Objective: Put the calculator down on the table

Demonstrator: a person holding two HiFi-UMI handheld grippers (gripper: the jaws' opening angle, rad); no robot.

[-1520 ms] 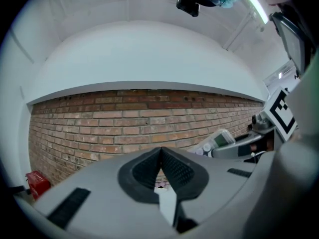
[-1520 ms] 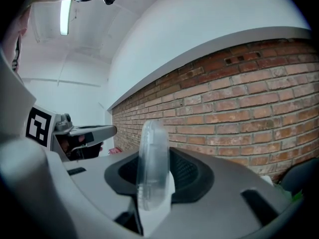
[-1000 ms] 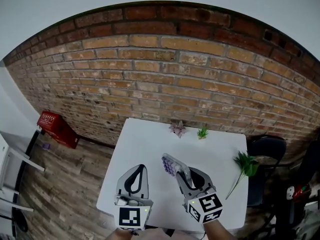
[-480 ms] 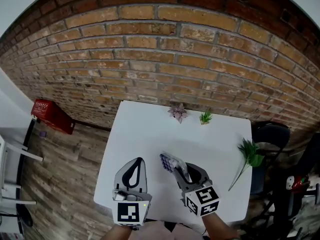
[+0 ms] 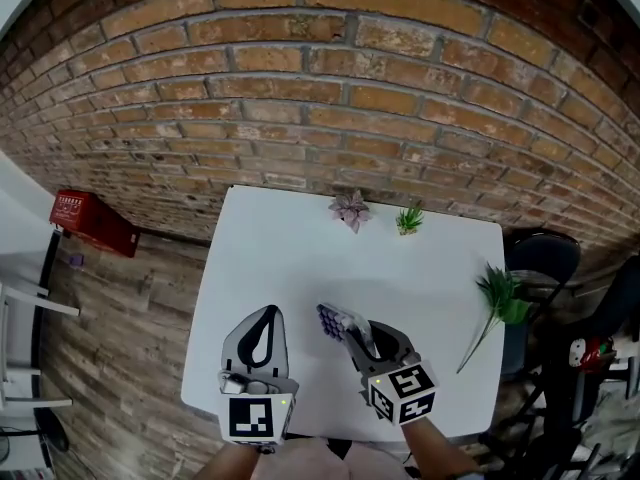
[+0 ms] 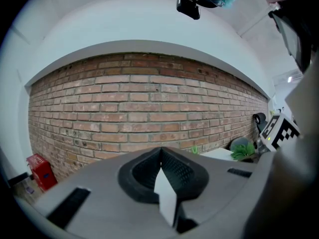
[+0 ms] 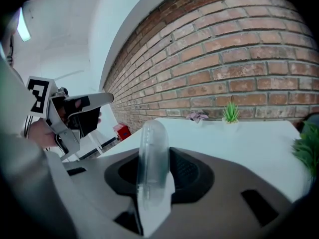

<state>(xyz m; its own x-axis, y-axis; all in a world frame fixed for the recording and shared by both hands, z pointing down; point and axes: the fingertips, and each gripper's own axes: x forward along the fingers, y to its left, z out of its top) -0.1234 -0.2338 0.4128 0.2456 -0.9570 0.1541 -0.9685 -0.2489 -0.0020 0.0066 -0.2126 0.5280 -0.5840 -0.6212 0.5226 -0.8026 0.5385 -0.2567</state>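
We clamp the calculator (image 5: 333,321) in our right gripper (image 5: 350,334) over the 6 o'clock side of the white table (image 5: 290,258); at its 9 o'clock our left gripper (image 5: 264,318) has its fingers pressed together

**Both Grippers Lowered Toward the Tabletop; Head View Tipped Down**

Over the last second the right gripper (image 5: 352,334), with the calculator (image 5: 334,320) in it, has descended toward the tabletop (image 5: 290,258). The left gripper (image 5: 266,316) has descended alongside it. Both now appear smaller in the head view, farther below the camera. The head view itself has tipped down. The white band above the brick wall (image 5: 320,88) has left the frame. The tabletop now sits higher in the frame. More of the person's clothing (image 5: 300,463) shows at the bottom edge.
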